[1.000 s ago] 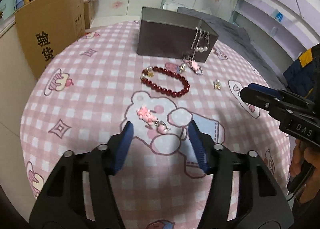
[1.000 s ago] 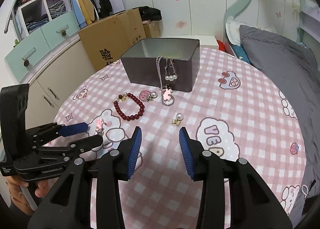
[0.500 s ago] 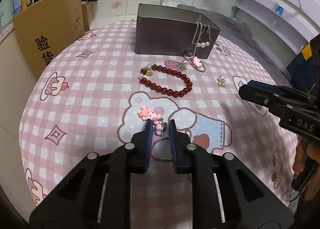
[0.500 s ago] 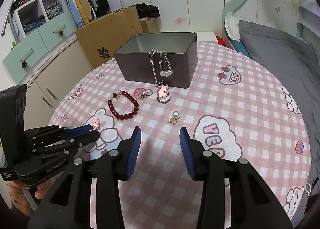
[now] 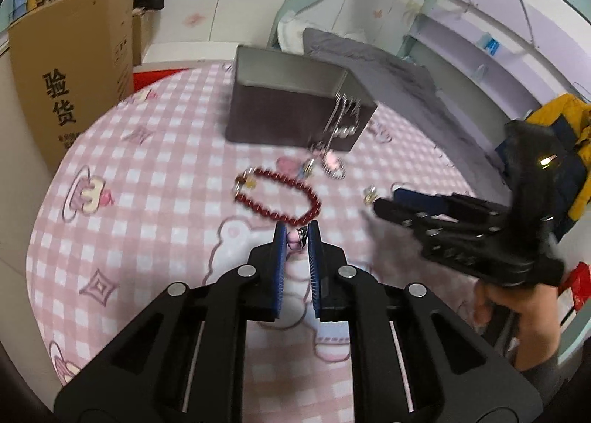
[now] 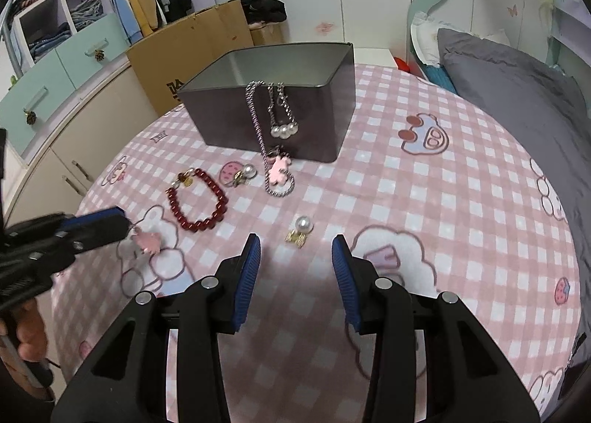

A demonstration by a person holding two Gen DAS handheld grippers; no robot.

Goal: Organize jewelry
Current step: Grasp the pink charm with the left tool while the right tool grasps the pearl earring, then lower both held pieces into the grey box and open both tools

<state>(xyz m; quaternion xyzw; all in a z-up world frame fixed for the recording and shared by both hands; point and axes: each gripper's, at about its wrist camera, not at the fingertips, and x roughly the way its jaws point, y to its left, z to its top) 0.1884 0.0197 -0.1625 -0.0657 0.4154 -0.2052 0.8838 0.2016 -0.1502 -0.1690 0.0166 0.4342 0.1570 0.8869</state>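
Our left gripper [image 5: 295, 238] has just squeezed its jaws nearly all the way together, and it now pinches the little pink bear charm [image 5: 294, 238] by its small metal clip, right at the tips of the blue pads. From the other side we can see the pink bear [image 6: 147, 240] hanging under that gripper, just above the pink checked tablecloth [image 6: 424, 201]. We think this pinch is tiny, so the charm could slip out or swing loose if we move fast toward the grey tin box [image 6: 273, 105]. Next along sits the red bead bracelet [image 6: 197, 201], very near the charm; a low sweep could drag it. Then come a pearl earring by the strawberry picture [image 6: 243, 174] and the silver chain necklaces [image 6: 273, 135] hanging over the box's front wall. They could slide off if we bump the box. Our right gripper [image 6: 295, 271] is partly open and holds nothing. It hovers near the pearl earring with a gold clip [image 6: 301, 229], which is round and could roll away if a pad nudges it.
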